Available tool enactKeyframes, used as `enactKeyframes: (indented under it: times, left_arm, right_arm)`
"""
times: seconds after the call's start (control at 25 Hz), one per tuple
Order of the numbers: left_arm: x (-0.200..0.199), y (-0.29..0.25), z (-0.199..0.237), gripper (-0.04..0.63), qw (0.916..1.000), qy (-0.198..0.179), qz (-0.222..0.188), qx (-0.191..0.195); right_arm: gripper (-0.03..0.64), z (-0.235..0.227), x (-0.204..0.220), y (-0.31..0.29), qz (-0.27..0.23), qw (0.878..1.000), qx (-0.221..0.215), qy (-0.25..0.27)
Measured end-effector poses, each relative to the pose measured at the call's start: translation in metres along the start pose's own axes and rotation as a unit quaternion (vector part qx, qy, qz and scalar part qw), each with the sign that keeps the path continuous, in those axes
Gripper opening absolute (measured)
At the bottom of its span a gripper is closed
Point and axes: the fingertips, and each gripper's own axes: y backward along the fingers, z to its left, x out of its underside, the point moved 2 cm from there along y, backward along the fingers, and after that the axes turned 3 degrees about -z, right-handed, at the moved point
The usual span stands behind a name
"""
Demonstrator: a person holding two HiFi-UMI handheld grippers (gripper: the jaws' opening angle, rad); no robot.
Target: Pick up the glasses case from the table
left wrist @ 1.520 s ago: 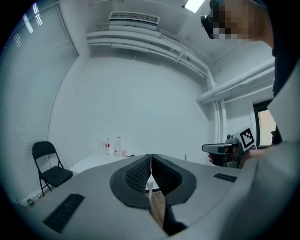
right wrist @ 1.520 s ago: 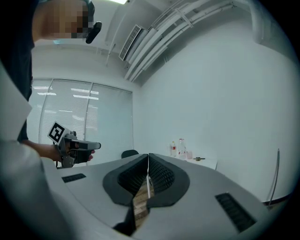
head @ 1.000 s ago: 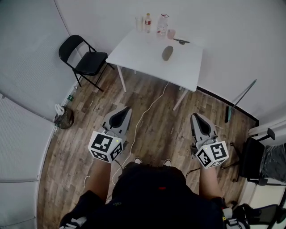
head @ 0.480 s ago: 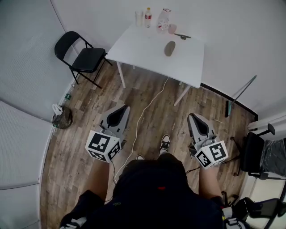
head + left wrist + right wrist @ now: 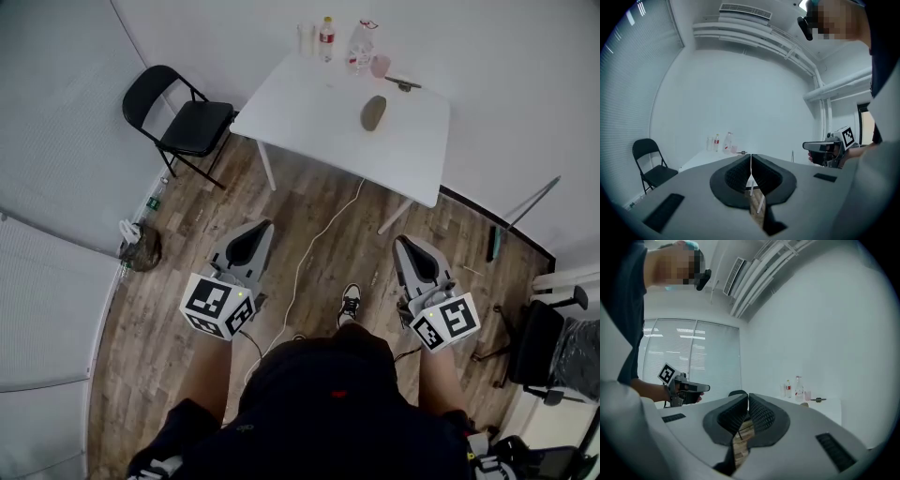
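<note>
- The glasses case [image 5: 373,112] is lying on the white table [image 5: 309,103], towards its far side. It is sitting apart from the bottles [image 5: 327,30] and the pink cup [image 5: 380,66] lined up by the wall, and well apart from both grippers.
- The left gripper [image 5: 259,232] is hanging over the wooden floor with its jaws pressed together on nothing. The right gripper [image 5: 408,246] is doing the same, pads meeting with nothing between them.
- I am judging the case to be light and stiff-shelled, a rounded oblong that could squirt out of a pinch. Taking it across its narrow width, near the middle, is looking safest.
- From here the case is showing only as a small grey-brown oval. Its material, its hinge side and whether it is shut are not showing.
- In both gripper views the tabletop is showing nearly edge-on, so the case is barely registering there.
</note>
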Motion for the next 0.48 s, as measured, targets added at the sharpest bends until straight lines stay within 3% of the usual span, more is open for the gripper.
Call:
enactKeyframes:
  times: [0.48]
  left_arm:
    - [-0.028, -0.148, -0.012, 0.023, 0.9998, -0.012, -0.002, -0.015]
  right_arm:
    - [0.022, -0.152, -0.014, -0.049, 0.003, 1.0, -0.001, -0.011]
